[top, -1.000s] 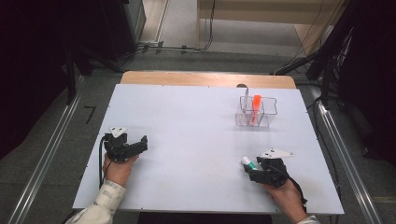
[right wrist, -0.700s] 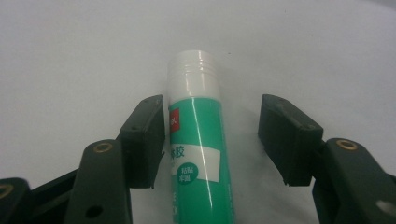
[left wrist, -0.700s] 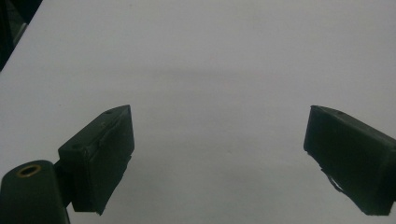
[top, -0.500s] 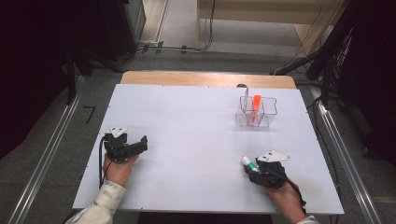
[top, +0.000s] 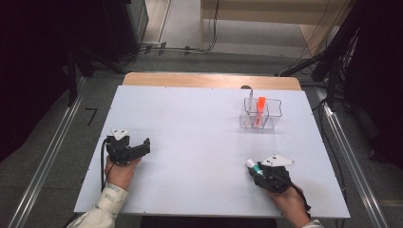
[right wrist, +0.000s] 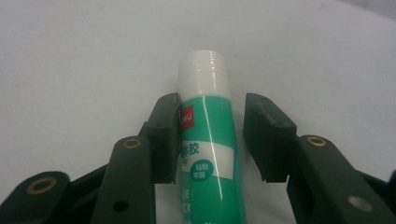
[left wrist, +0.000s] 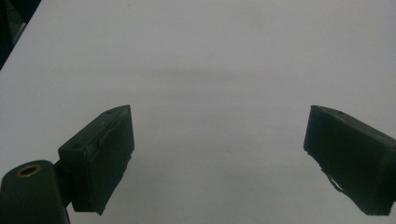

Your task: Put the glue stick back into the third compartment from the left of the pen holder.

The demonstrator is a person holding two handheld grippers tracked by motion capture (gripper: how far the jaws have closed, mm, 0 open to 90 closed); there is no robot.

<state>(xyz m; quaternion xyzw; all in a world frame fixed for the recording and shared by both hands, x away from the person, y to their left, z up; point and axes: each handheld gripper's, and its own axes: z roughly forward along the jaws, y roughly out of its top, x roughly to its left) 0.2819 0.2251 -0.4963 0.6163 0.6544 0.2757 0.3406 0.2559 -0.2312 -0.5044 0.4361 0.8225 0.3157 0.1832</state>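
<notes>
A green glue stick (right wrist: pixel 208 140) with a white cap (right wrist: pixel 204 74) lies on the white table (top: pixel 190 133) near the front right. My right gripper (right wrist: pixel 212 116) straddles it: the left jaw touches the tube and a thin gap shows at the right jaw. In the high view the glue stick's cap (top: pixel 250 164) pokes out to the left of the right gripper (top: pixel 257 169). My left gripper (top: pixel 144 145) rests at the front left, open wide. The left gripper view has its jaws (left wrist: pixel 219 140) far apart over bare table.
A clear plastic organiser (top: pixel 271 116) stands at the back right, with an orange marker (top: pixel 260 107) and a pale upright item in its compartments. The table's front edge is close to both hands. Dark equipment and cables surround the table.
The right hand with its gripper has drifted slightly toward the table's front edge, staying at the glue stick. The left hand has not moved.
</notes>
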